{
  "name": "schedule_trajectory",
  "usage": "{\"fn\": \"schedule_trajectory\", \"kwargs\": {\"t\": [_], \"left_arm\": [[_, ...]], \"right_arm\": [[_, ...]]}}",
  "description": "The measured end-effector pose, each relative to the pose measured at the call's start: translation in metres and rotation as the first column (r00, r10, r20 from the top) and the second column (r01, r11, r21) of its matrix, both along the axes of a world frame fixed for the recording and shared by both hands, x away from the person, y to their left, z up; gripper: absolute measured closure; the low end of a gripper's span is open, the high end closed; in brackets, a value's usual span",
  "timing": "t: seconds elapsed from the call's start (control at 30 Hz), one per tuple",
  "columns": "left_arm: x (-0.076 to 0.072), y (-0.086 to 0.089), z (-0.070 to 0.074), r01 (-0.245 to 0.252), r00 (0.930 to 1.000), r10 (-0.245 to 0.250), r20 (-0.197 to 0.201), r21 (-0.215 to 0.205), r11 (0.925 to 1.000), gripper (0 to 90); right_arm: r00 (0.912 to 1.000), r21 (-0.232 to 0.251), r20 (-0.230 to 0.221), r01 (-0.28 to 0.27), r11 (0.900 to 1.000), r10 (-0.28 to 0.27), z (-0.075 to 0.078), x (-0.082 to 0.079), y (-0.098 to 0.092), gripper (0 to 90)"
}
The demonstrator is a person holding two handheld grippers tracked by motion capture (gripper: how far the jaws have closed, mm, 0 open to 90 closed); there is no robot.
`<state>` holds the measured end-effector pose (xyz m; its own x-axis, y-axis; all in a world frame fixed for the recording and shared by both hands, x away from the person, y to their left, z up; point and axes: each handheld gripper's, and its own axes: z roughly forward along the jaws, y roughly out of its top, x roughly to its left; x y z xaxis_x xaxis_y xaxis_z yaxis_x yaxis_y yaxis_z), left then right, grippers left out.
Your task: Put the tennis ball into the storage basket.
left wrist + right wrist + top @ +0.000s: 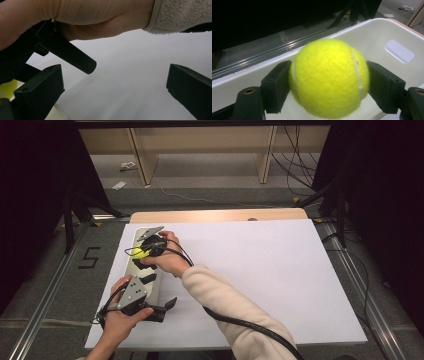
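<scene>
Fingers (277, 87) of the right gripper (328, 82) clamp a fuzzy yellow tennis ball (328, 77) directly above the white plastic bin (399, 37); the left gripper (112, 95) gapes empty.

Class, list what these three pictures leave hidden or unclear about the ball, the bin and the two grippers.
- Floor of the white plastic bin: right gripper view, hidden behind the yellow felt tennis ball.
- Ball in the high view: mostly covered by the right gripper.
- Left gripper: jaw bases cut off by the frame.
</scene>
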<state>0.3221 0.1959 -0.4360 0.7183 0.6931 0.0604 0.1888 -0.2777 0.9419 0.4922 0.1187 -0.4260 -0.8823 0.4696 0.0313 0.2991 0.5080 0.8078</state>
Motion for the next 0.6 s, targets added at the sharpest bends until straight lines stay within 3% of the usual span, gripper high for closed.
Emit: {"fn": "schedule_trajectory", "kwargs": {"t": [0.6], "left_arm": [[-0.0001,-0.0001,-0.0002,0.001,1.0000,-0.001,-0.002,-0.001,1.0000,0.7]], "right_arm": [[1.0000,-0.018,-0.002,0.000,1.000,0.000,-0.0039,0.0005,0.0016,25.1]]}}
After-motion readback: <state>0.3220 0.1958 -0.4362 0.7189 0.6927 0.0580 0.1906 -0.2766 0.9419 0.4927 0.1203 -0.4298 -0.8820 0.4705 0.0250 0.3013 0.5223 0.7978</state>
